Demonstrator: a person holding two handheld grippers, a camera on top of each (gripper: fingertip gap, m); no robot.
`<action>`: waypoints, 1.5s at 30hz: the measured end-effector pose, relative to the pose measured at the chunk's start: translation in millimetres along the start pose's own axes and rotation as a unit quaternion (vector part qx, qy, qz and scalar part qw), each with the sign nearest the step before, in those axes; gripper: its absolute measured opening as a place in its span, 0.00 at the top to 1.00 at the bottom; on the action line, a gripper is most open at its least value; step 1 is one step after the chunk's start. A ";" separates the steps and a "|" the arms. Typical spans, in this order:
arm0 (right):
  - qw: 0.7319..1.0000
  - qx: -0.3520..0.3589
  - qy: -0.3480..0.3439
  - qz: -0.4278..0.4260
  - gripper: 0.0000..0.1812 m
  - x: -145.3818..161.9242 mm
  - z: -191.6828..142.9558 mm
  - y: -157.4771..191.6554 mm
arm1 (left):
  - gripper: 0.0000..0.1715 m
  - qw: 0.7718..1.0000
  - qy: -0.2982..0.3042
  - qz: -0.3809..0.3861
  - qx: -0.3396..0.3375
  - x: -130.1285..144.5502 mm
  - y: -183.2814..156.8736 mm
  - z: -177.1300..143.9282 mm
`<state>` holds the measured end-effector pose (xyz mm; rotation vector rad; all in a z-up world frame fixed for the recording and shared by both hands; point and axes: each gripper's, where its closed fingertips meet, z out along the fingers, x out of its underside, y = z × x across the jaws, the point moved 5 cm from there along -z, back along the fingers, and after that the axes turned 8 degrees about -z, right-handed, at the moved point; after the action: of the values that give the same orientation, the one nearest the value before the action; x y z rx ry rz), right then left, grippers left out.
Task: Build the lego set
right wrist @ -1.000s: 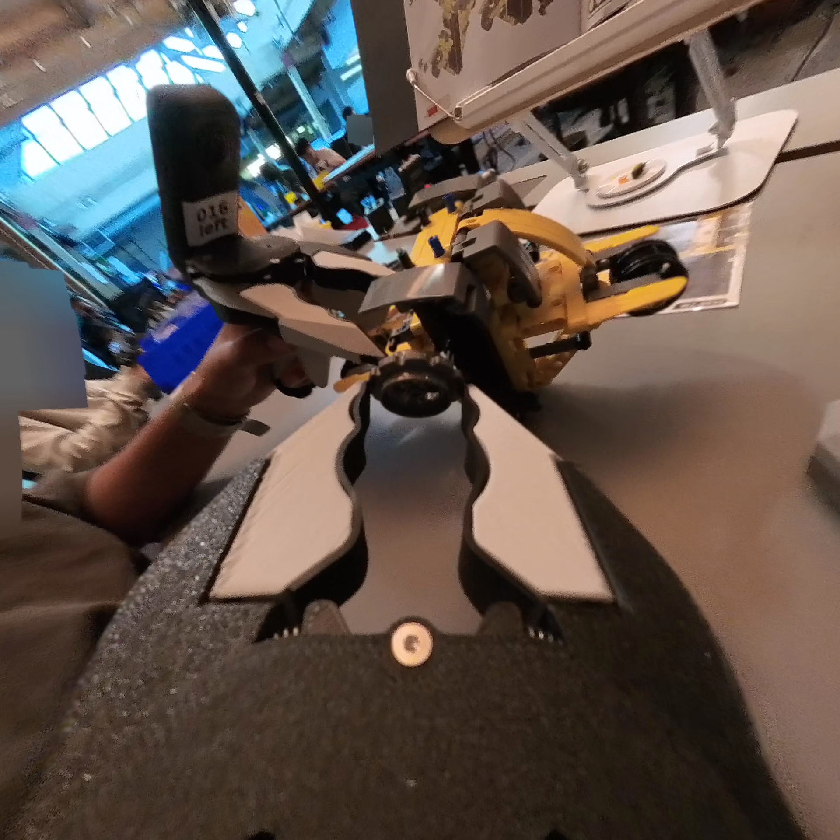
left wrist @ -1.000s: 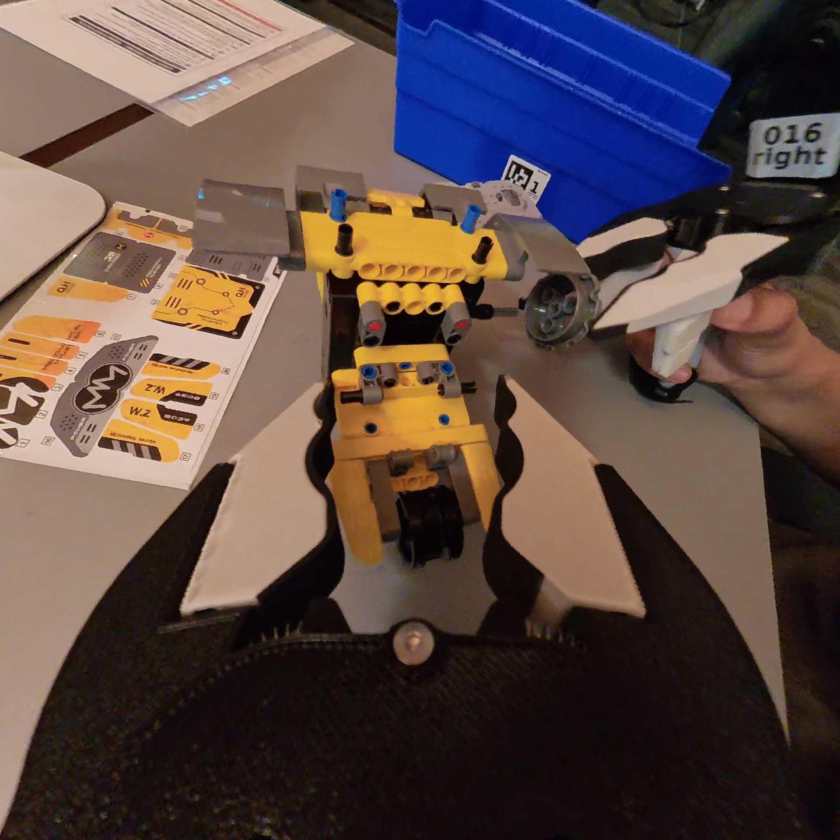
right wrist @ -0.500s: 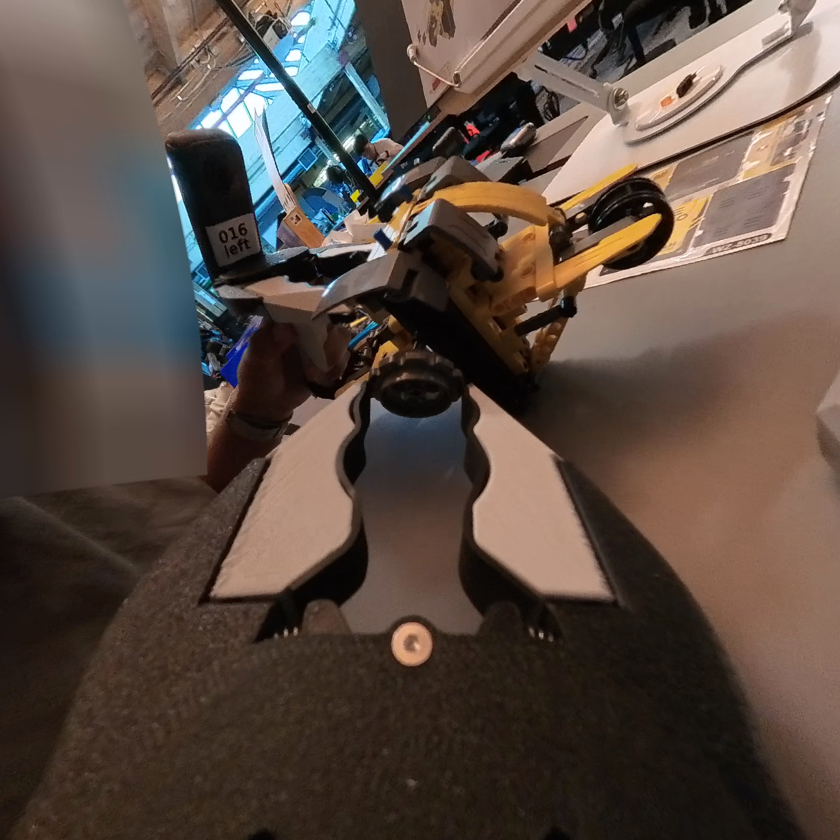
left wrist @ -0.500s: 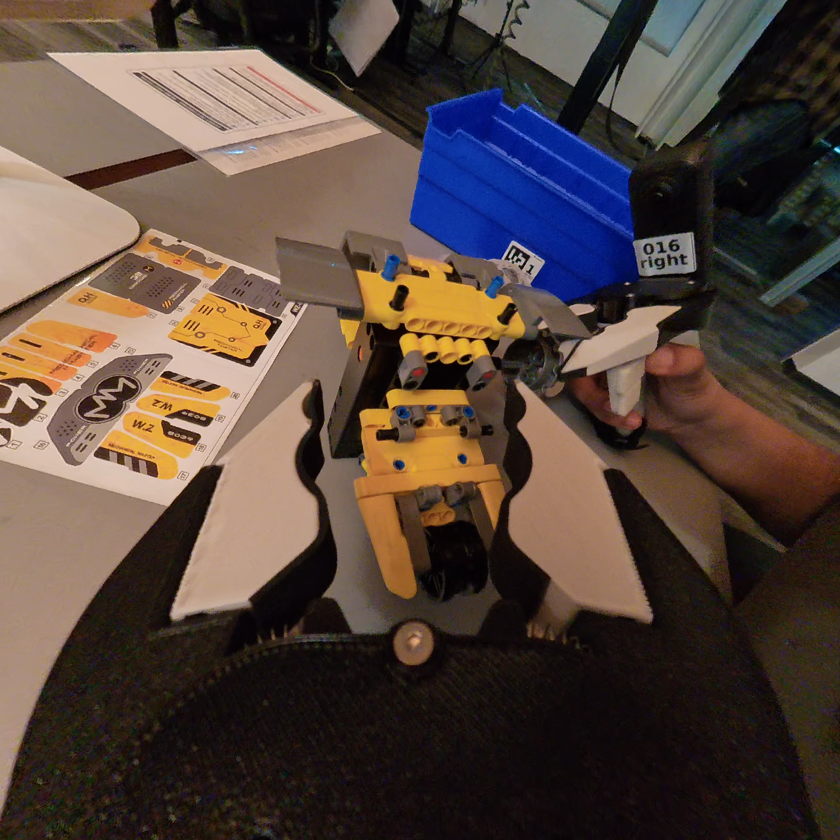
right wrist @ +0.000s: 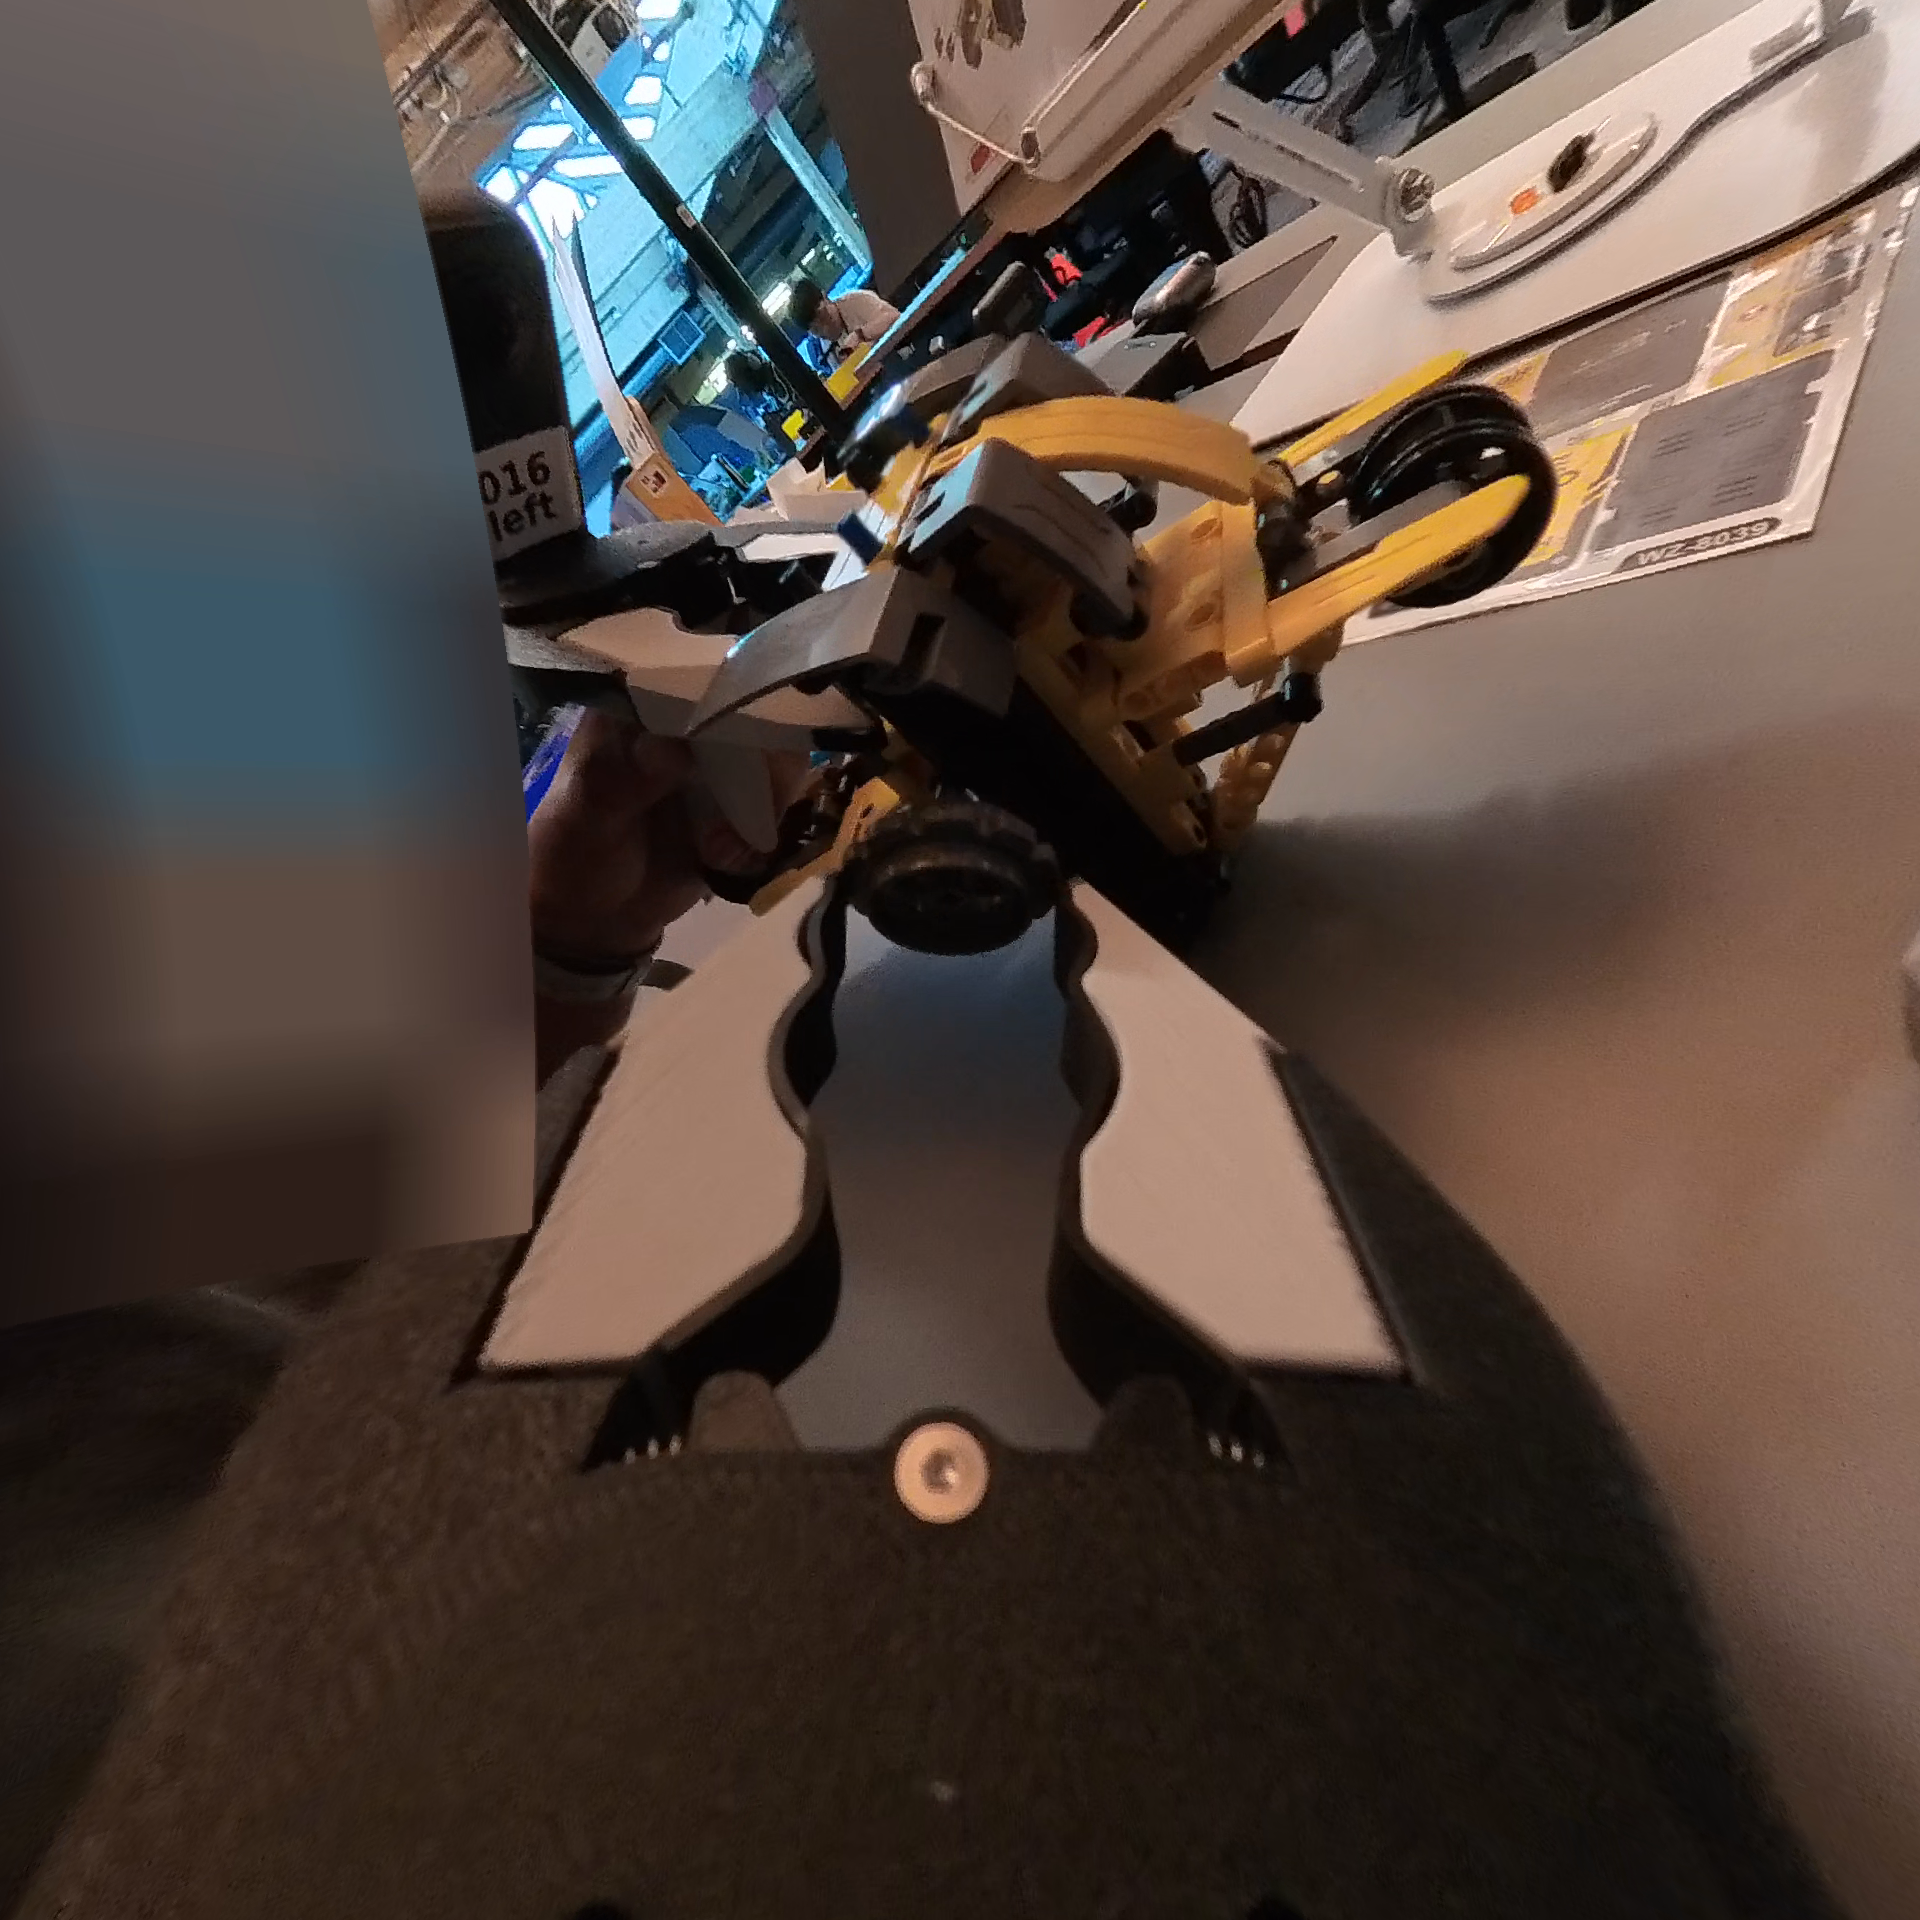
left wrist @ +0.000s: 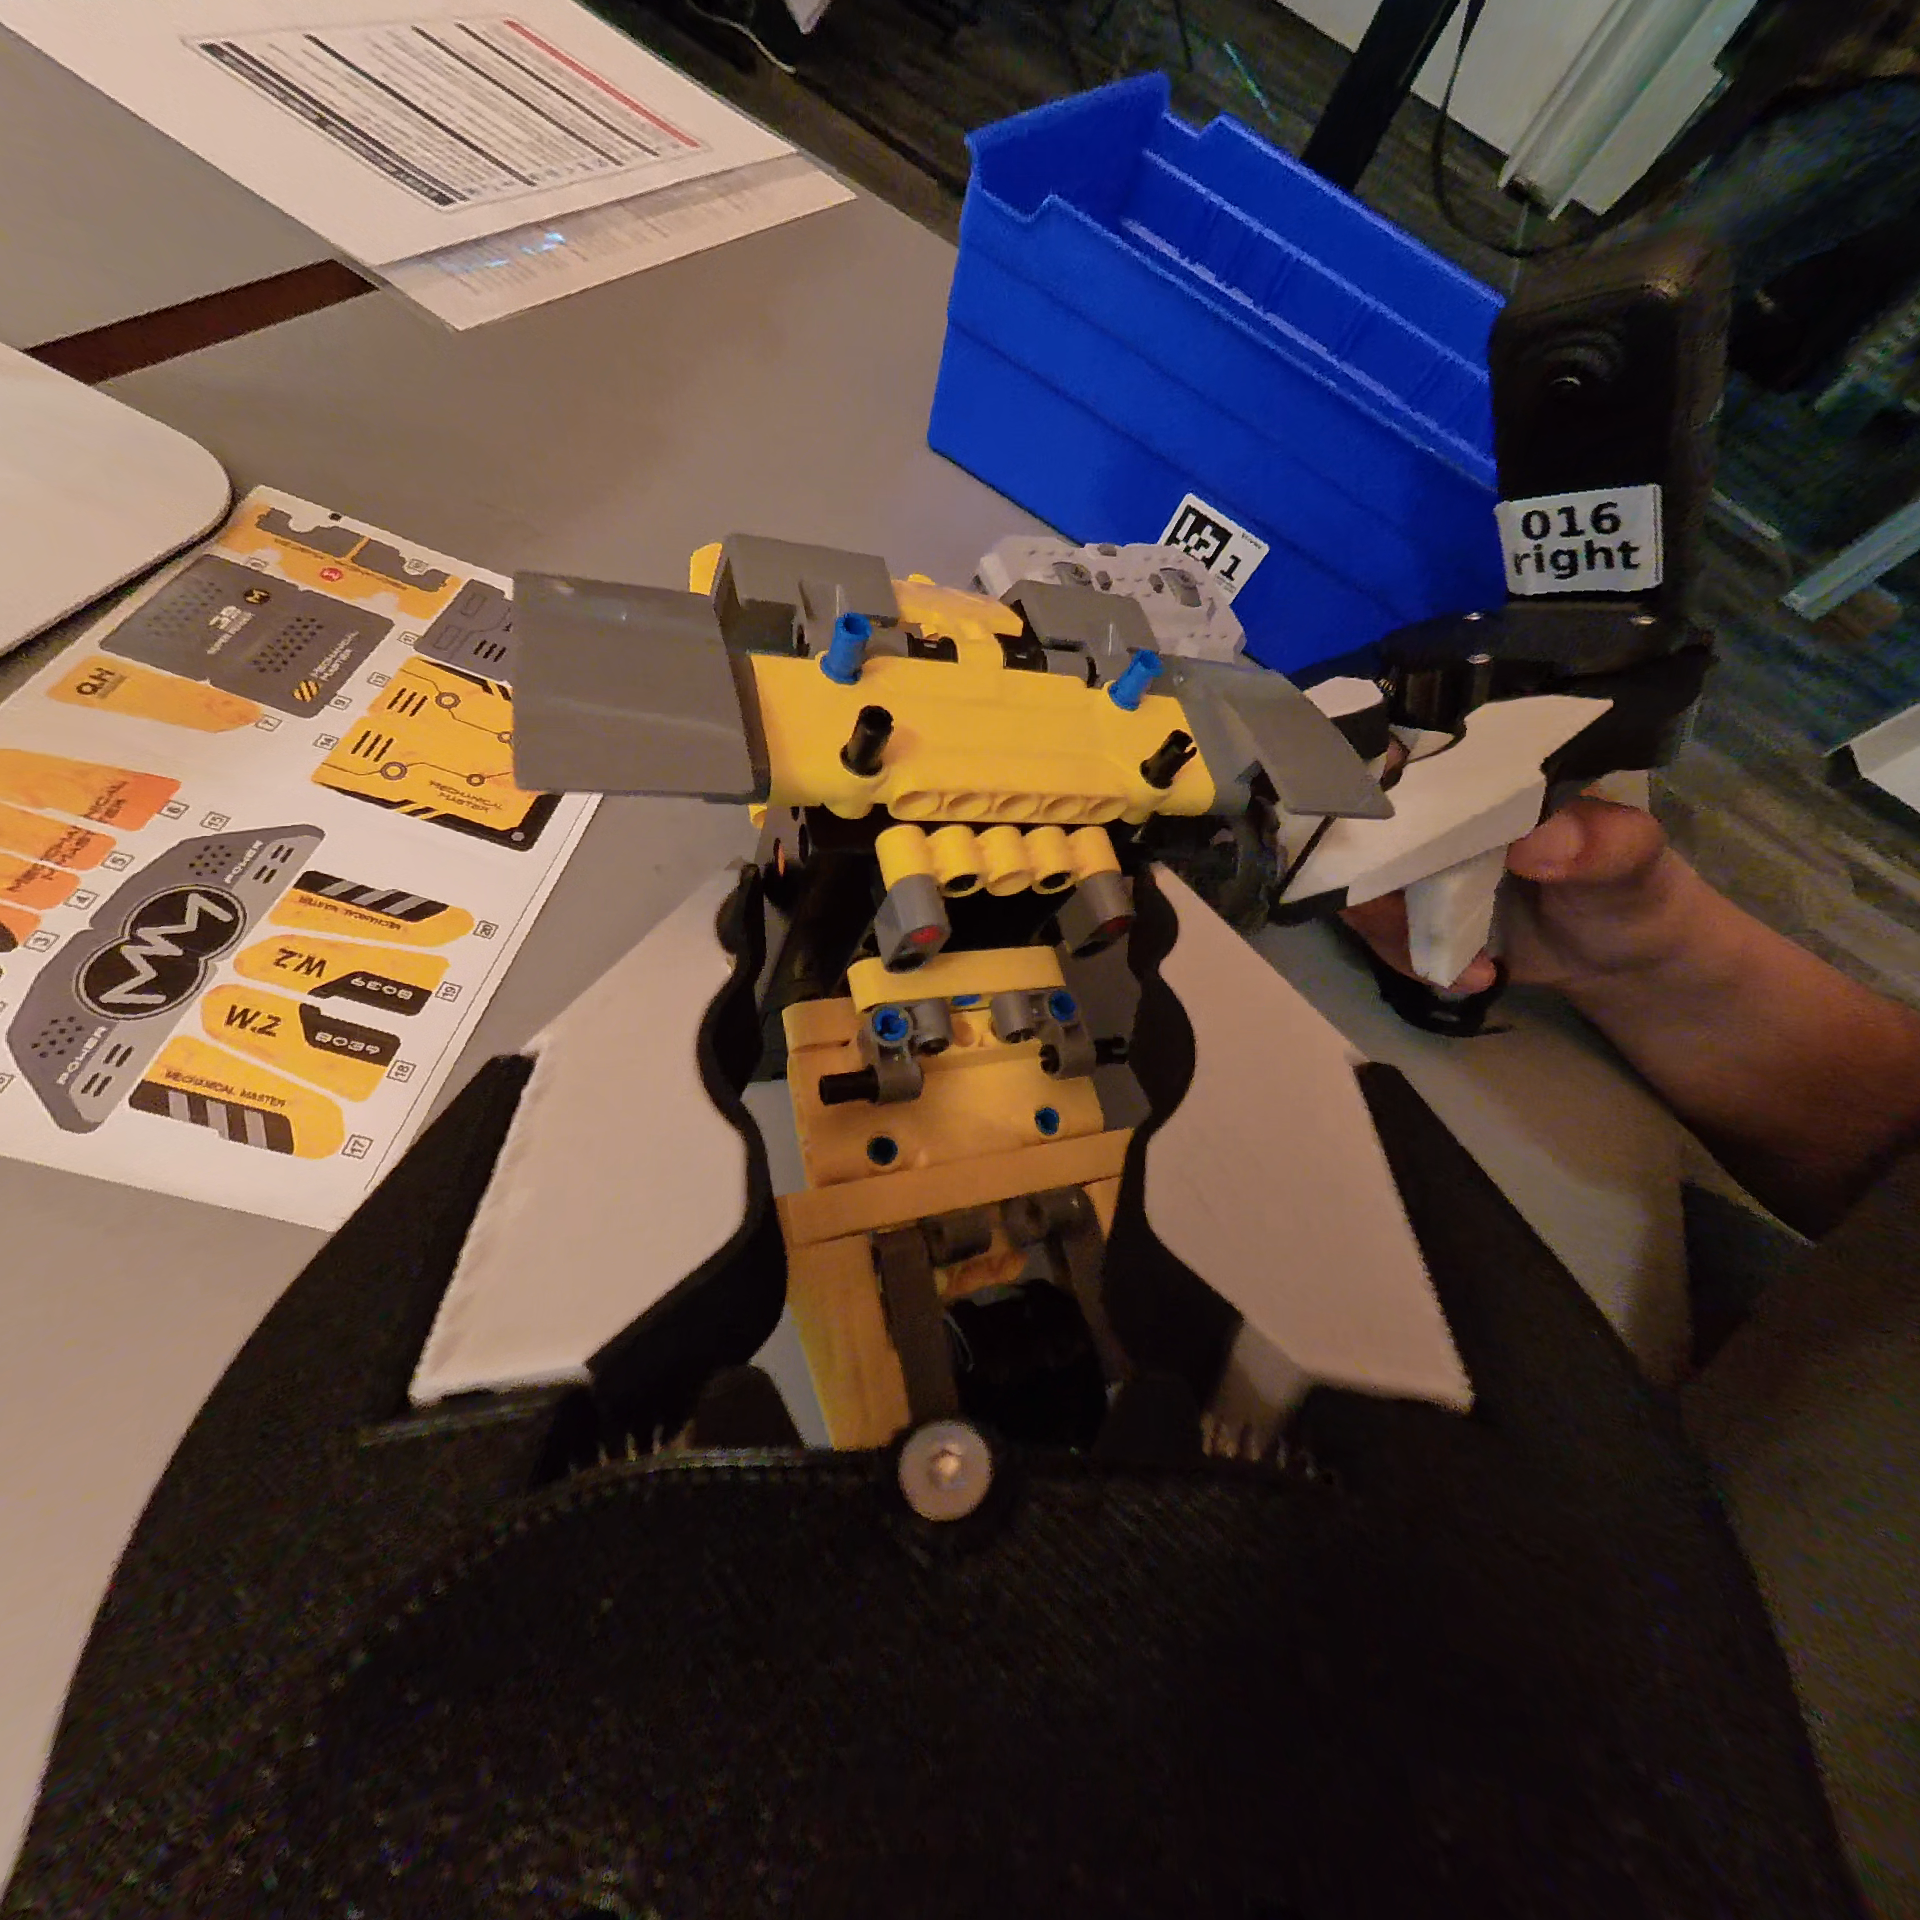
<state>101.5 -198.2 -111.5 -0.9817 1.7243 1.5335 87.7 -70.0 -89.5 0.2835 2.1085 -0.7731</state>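
Yellow brick model [left wrist: 966, 727], one, sits tilted mid-frame over the desk [left wrist: 623, 416], between one blue bin [left wrist: 1195, 343] upper right and one sticker sheet [left wrist: 260, 831] at left. The left tool [left wrist: 948, 883] has slid forward and clamps its narrow end. The right tool [right wrist: 945, 899], nearly closed, pinches one black wheel [right wrist: 940, 878] against the model's underside.

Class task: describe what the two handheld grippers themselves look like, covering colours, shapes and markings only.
Each gripper has a textured black body with a silver screw at its centre. The left gripper and right gripper both carry two flat white, pointed fingers edged inside with wavy black pads. Each has a tall black housing bearing a white printed label.
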 end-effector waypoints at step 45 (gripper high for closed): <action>0.976 0.155 0.090 -0.124 0.79 -12.3 2.8 13.3 | 0.67 0.988 0.004 0.094 -0.122 4.4 -4.8 2.0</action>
<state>96.7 -193.3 -94.5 -1.1463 1.8153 1.0076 84.1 -75.4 -91.8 0.3460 2.1216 -0.3991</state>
